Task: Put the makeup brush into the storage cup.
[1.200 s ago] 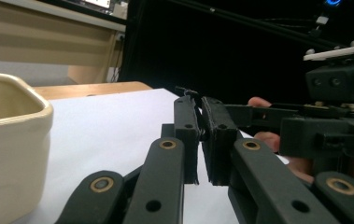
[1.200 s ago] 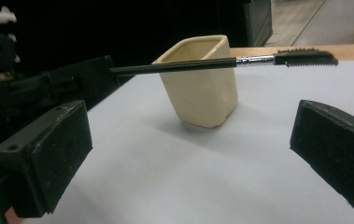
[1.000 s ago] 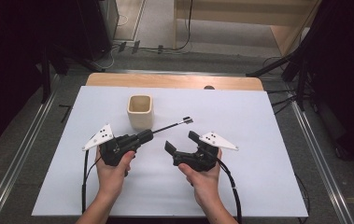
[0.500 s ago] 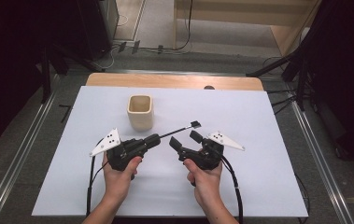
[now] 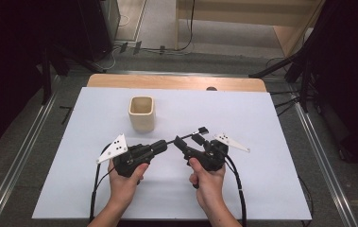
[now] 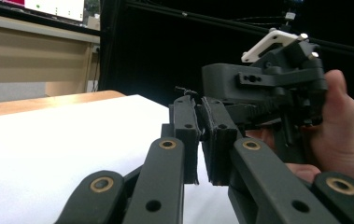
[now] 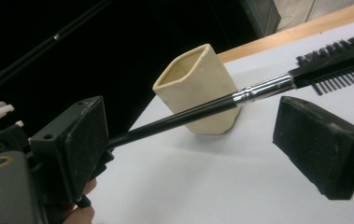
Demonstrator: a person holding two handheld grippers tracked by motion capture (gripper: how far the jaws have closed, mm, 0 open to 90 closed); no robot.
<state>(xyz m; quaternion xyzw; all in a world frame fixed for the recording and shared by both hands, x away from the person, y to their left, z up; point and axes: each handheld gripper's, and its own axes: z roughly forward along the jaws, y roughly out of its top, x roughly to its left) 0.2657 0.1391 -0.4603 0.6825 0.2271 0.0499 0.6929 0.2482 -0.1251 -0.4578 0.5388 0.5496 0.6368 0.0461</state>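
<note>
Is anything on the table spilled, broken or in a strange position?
Nothing stands out. The cream cup stands upright on the white table. The left gripper holds the small brush by its handle; the right gripper is open.

Two forearms enter from the bottom of the high view, each hand wrapped around a black gripper held low over the table. The left gripper (image 5: pixel 167 143) is angled toward the right one, its jaws pressed nearly together. The right gripper (image 5: pixel 188 140) is aimed up and leftward, its jaws spread wide apart.
</note>
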